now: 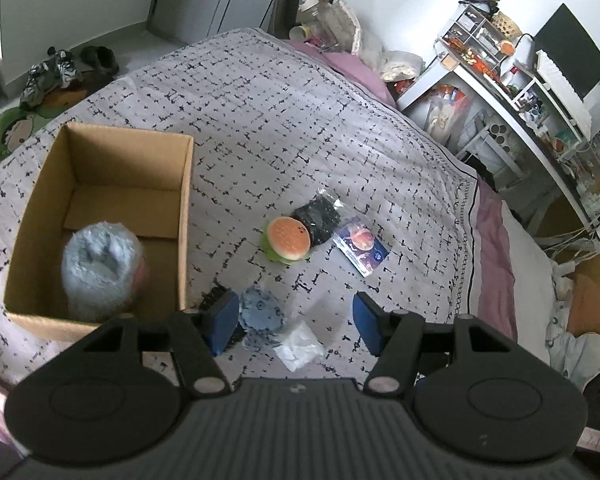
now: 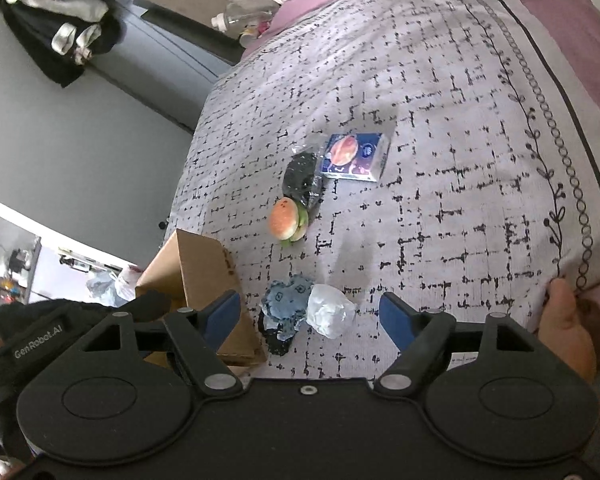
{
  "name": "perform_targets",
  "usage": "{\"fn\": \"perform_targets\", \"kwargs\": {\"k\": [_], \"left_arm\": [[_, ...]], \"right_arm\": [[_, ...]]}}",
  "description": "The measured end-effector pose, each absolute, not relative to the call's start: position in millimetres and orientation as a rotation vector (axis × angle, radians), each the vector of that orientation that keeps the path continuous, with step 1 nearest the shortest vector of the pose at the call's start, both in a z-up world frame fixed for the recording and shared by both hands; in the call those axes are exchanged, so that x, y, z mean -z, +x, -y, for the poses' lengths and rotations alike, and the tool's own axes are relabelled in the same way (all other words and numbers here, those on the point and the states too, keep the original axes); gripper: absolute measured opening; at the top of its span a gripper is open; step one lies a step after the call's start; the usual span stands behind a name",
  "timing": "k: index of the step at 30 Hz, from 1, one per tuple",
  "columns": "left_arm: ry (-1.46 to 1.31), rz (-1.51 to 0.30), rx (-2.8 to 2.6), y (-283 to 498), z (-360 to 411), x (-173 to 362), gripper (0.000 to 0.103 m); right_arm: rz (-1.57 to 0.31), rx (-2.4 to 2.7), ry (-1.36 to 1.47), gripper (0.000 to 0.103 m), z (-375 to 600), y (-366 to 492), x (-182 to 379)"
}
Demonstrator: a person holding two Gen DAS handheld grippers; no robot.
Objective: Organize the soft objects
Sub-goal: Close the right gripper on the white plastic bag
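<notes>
Soft objects lie in two groups on the bed (image 1: 300,128). One fluffy blue roll (image 1: 100,268) already stands inside the box (image 1: 186,216), lower left of the left view, which suggests the box is the collecting point. Still outside it: a blue cloth (image 1: 260,314) and a white wad (image 1: 298,346) touching each other just beside the box's near corner, and further up the frame a burger toy (image 1: 288,238) leaning against a black bag (image 1: 318,218), with a packet (image 1: 360,250) just beside those.

Left claw (image 1: 296,320): spread wide, holding nothing, hanging over the cloth and wad. Right claw (image 2: 310,316): likewise spread wide and empty, with the same pair, cloth (image 2: 286,306) and wad (image 2: 330,314), between its fingers' line of sight.

Judgement: the near pair is the likely next pick, being closest to the box.

Clearance: the box wall (image 2: 210,276) stands close to the cloth, at the left of the right view, so a finger has little room on that side. Bedding to the right is open. The bed's edge is near at lower right, where a bare hand (image 2: 564,332) rests.
</notes>
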State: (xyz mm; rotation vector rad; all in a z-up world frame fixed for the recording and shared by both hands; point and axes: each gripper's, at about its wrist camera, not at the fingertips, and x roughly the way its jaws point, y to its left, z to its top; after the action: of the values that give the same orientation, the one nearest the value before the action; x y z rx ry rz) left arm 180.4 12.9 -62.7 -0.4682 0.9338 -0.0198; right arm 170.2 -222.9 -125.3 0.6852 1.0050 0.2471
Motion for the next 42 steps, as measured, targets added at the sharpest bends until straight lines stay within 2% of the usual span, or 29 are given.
{"fn": "perform_targets", "kwargs": {"k": [6,15,28,42], "left_arm": [[-0.473,-0.952,-0.004,185.7,3.7,71.0,0.061],[-0.476,-0.983,-0.048,200.1,21.2,91.7,0.061],[-0.455,-1.023,-0.114,215.4,29.4,118.6,0.061],[-0.519,-1.038,-0.182,225.4,14.6,135.8,0.061]], "right_arm": [[-1.030,-0.245,0.742,0.076,230.8,171.0,138.7],[-1.060,-0.242,0.810,0.070,233.6,178.7,160.4],[-1.106,-0.266,0.881,0.047,219.7,197.8,187.7],[-1.140,-0.233,0.808,0.044,186.2,209.4,211.7]]}}
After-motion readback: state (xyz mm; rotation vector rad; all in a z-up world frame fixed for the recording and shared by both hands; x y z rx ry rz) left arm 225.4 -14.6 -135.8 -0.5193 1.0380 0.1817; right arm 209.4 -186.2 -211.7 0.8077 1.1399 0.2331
